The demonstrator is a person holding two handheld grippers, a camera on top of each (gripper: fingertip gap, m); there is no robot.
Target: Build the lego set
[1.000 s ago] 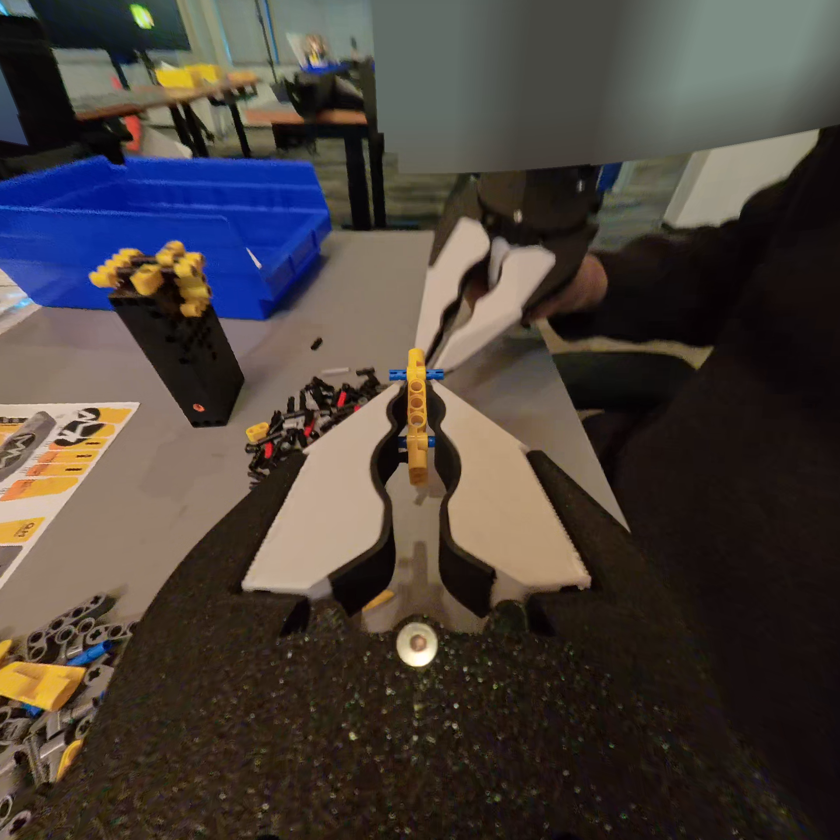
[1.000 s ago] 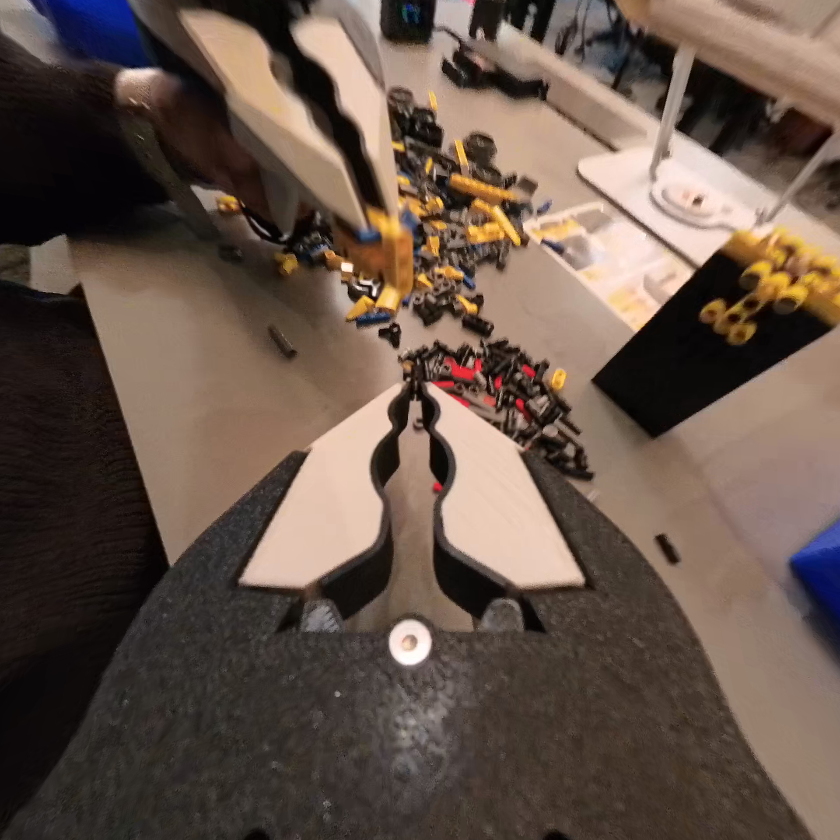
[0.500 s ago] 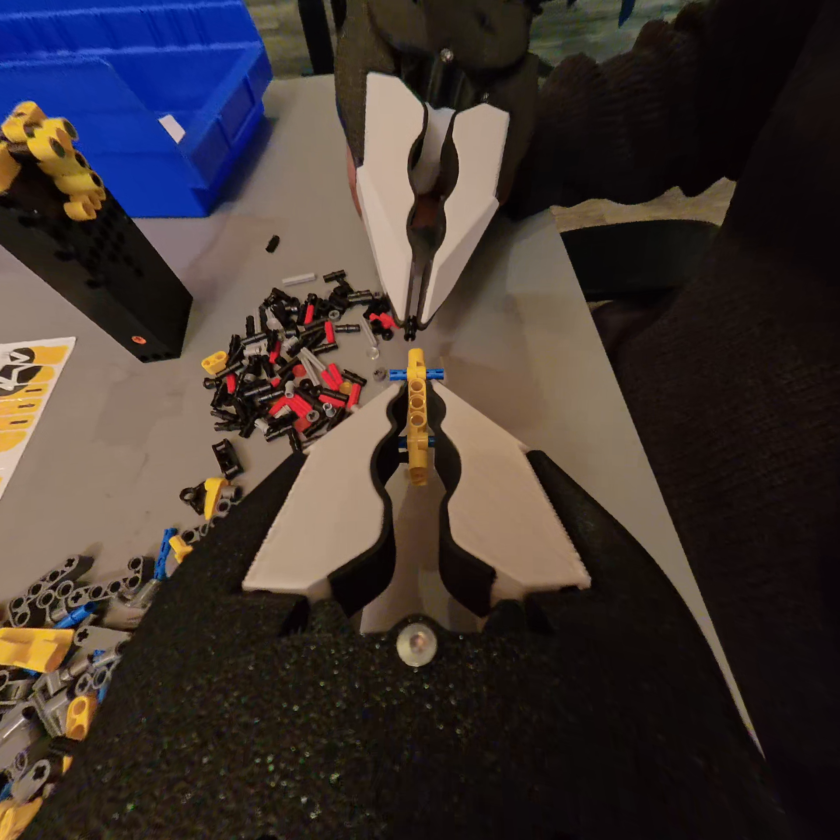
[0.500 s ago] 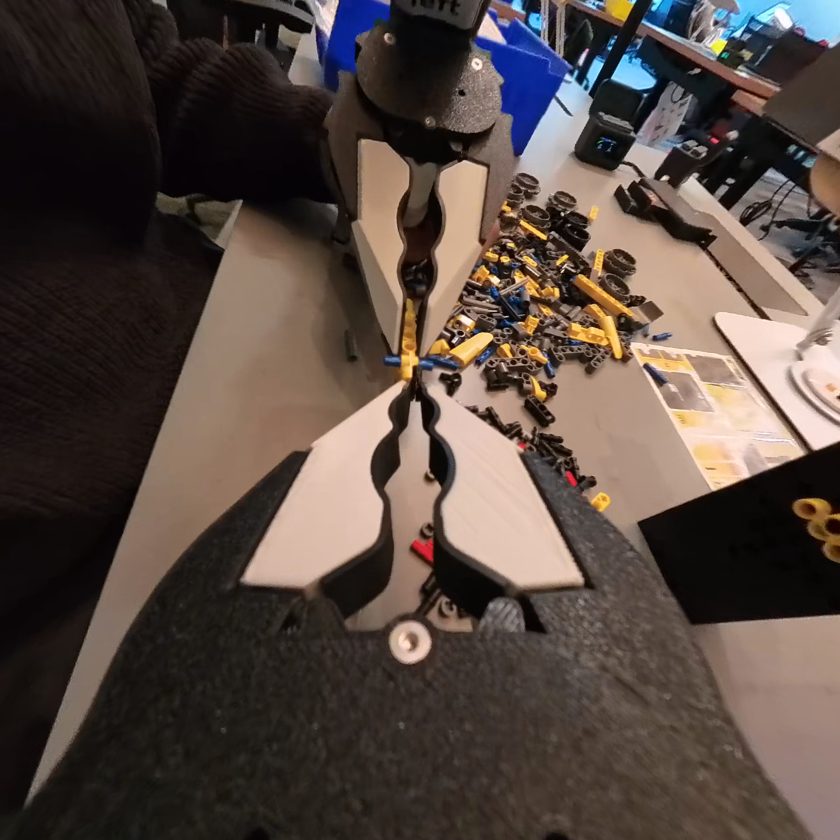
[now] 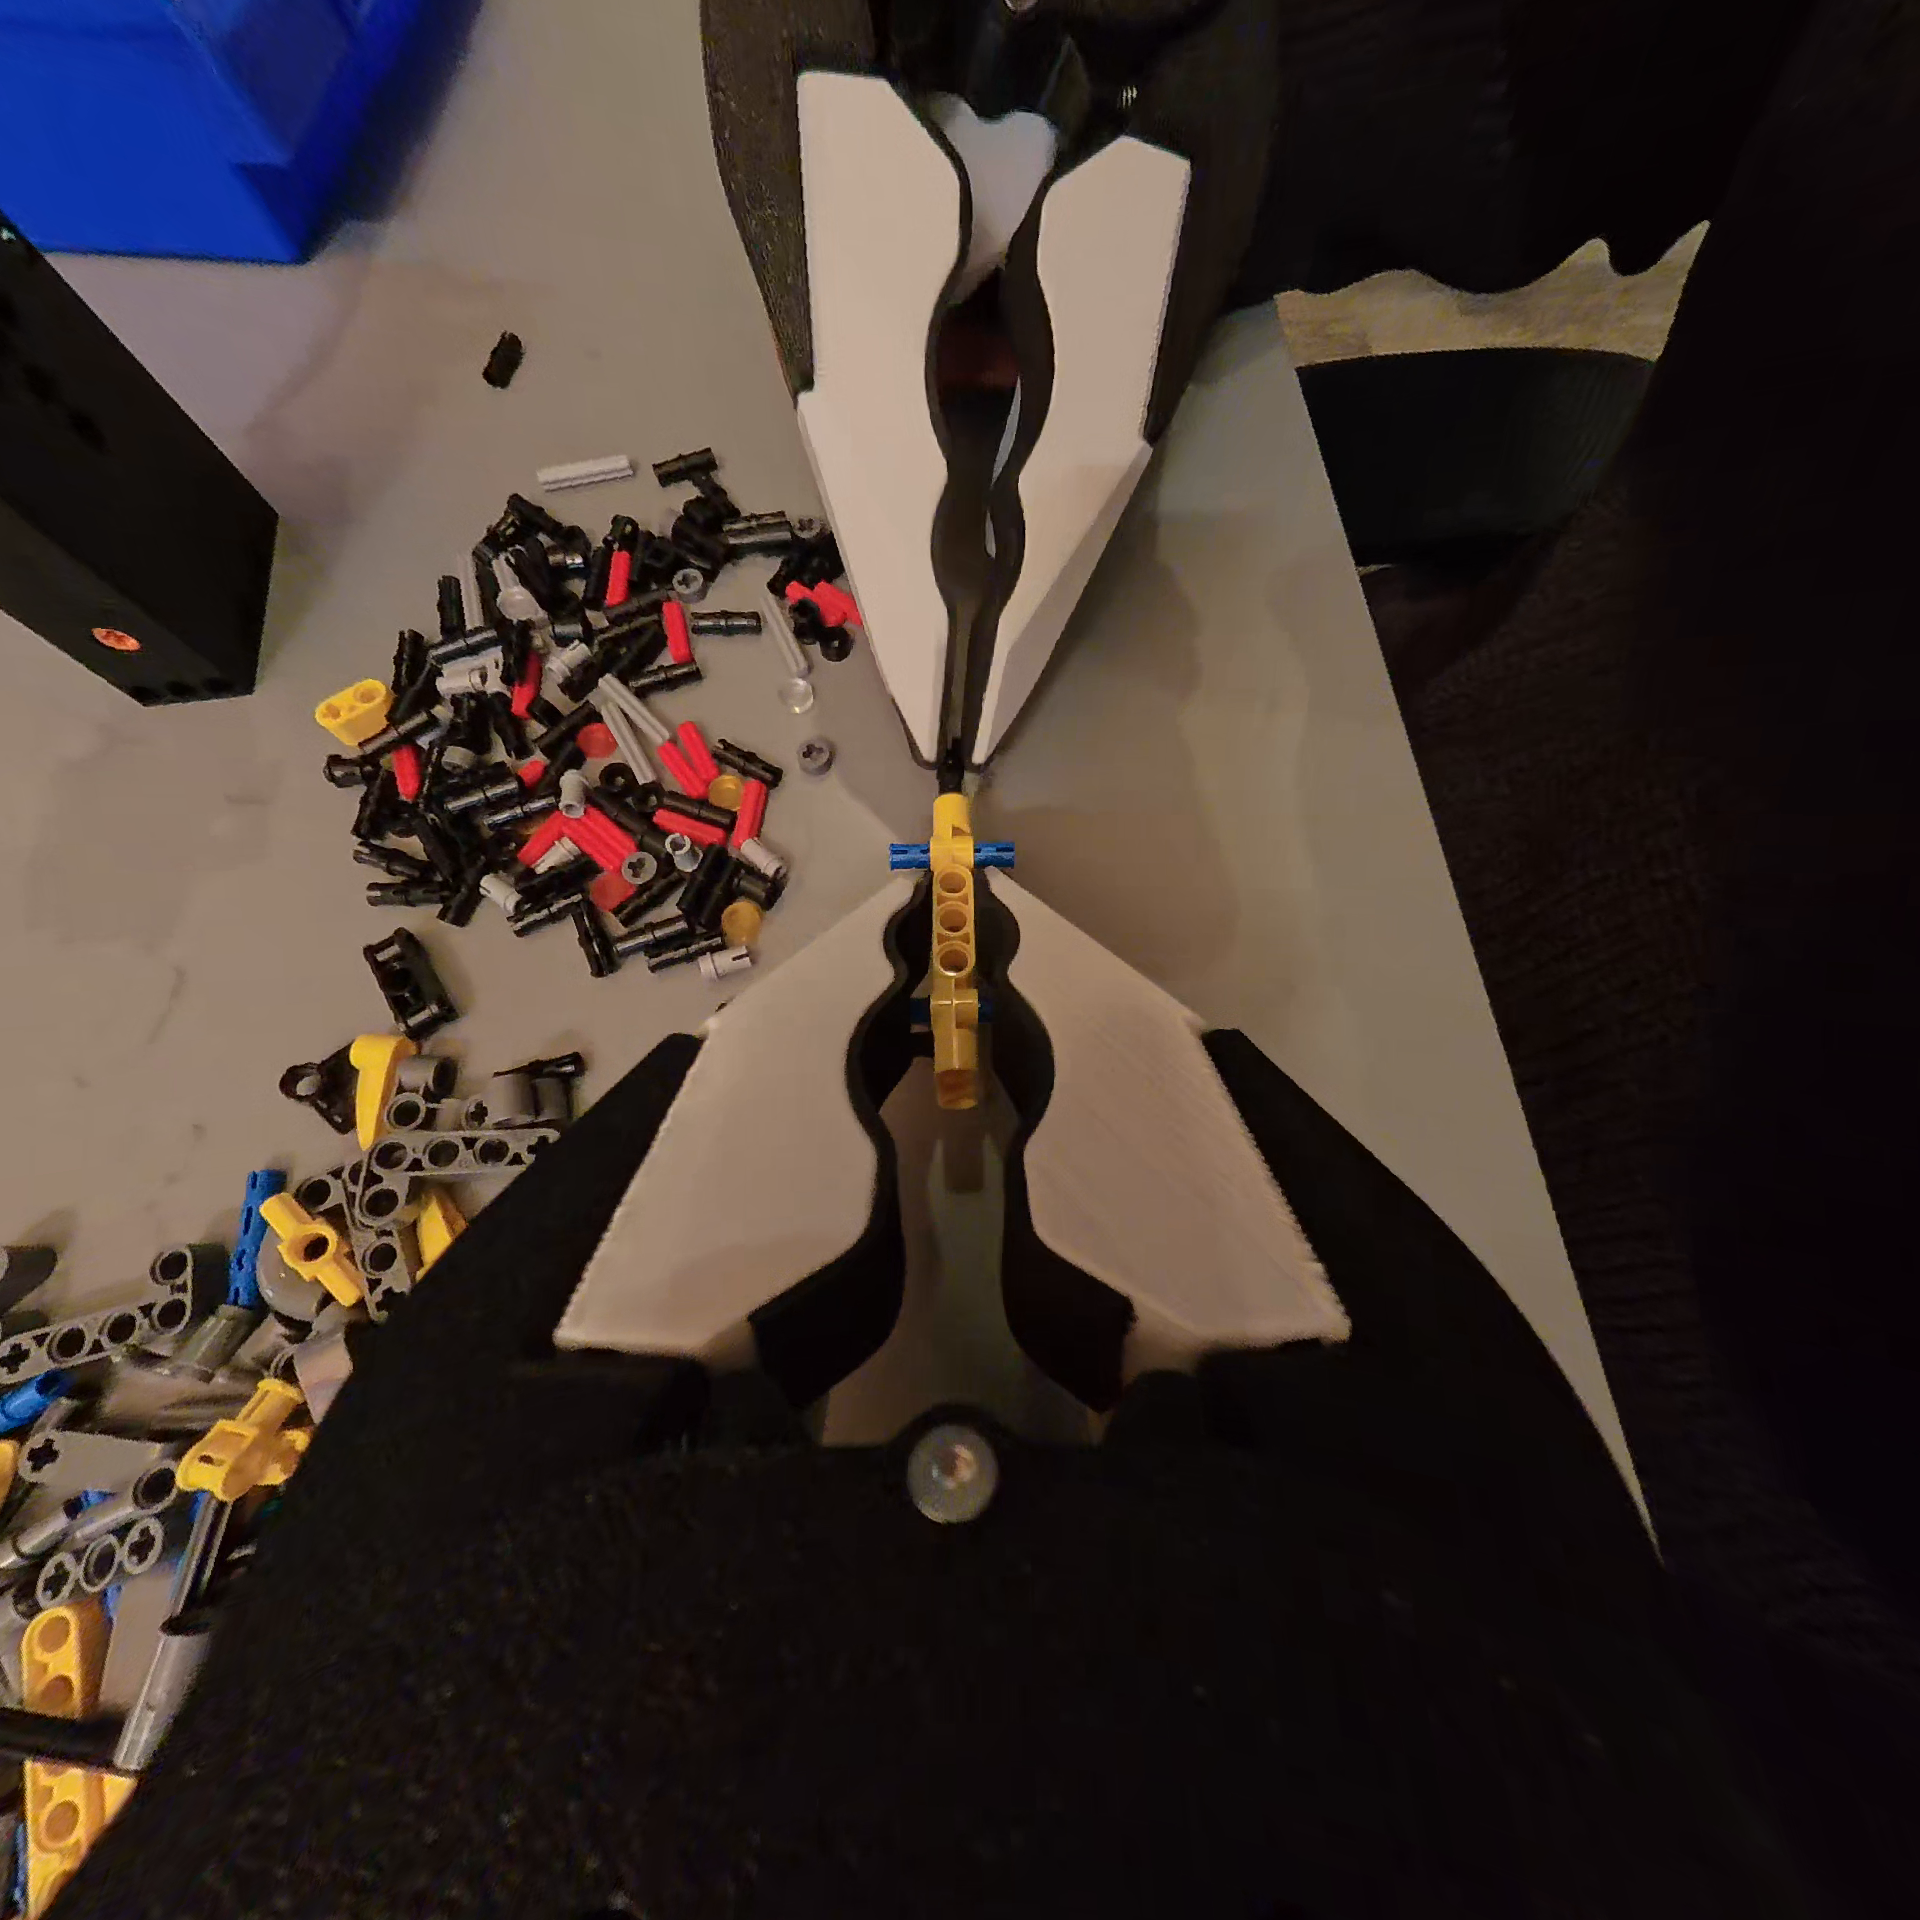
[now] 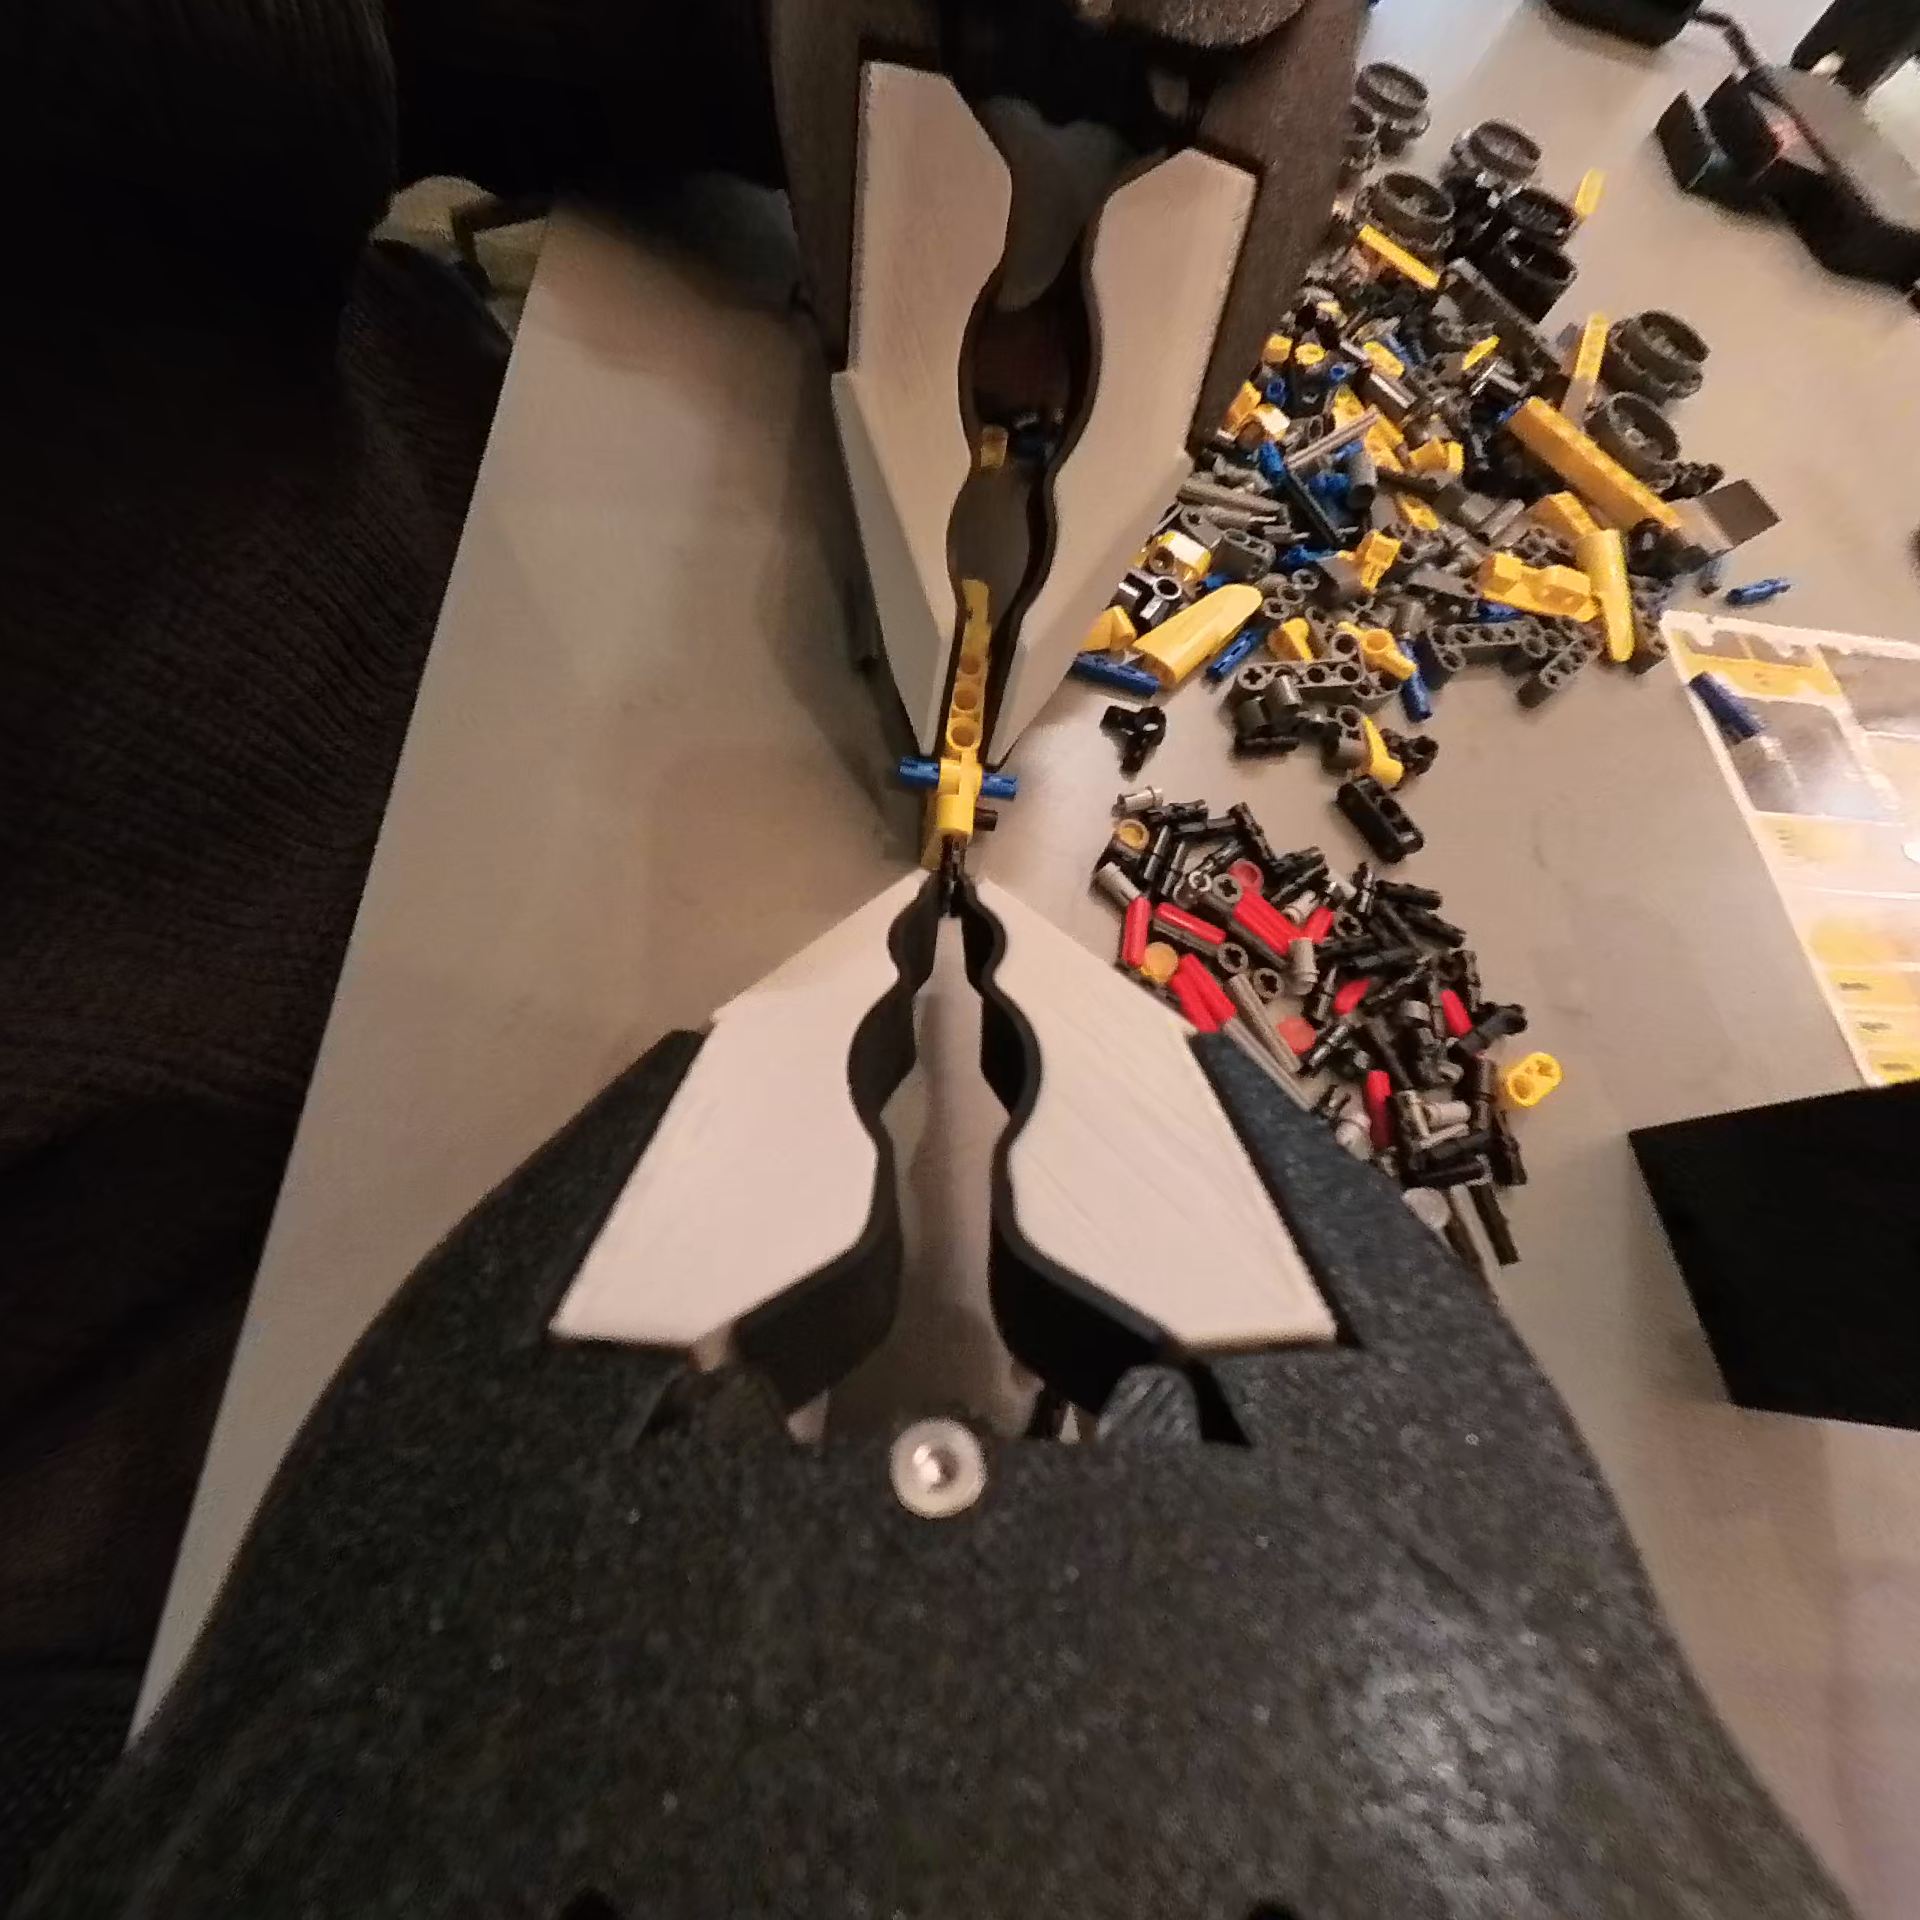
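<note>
Above the grey table [image 5: 1226, 644], near its edge, L gripper [image 5: 953, 883] is clamped on a yellow beam [image 5: 954, 966] w/ blue pins [image 5: 909, 855] crossing its front end. R gripper [image 6: 948, 896] faces it tip to tip, jaws pinched on a small black pin [image 6: 950, 864] touching the beam's end. Pile of black/red pins [image 5: 582, 748] just beside the tips; mixed yellow/grey parts [image 6: 1455, 540] farther off; black block [image 5: 94, 520] and blue bin [image 5: 208, 125] beyond.

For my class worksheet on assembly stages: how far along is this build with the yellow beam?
Done: blue pins already sit across the yellow beam. In hand: the left hand-held gripper clamps that beam; the right hand-held gripper pinches a small black piece at the beam's end. Left: the pile of loose pins lies unused.
</note>
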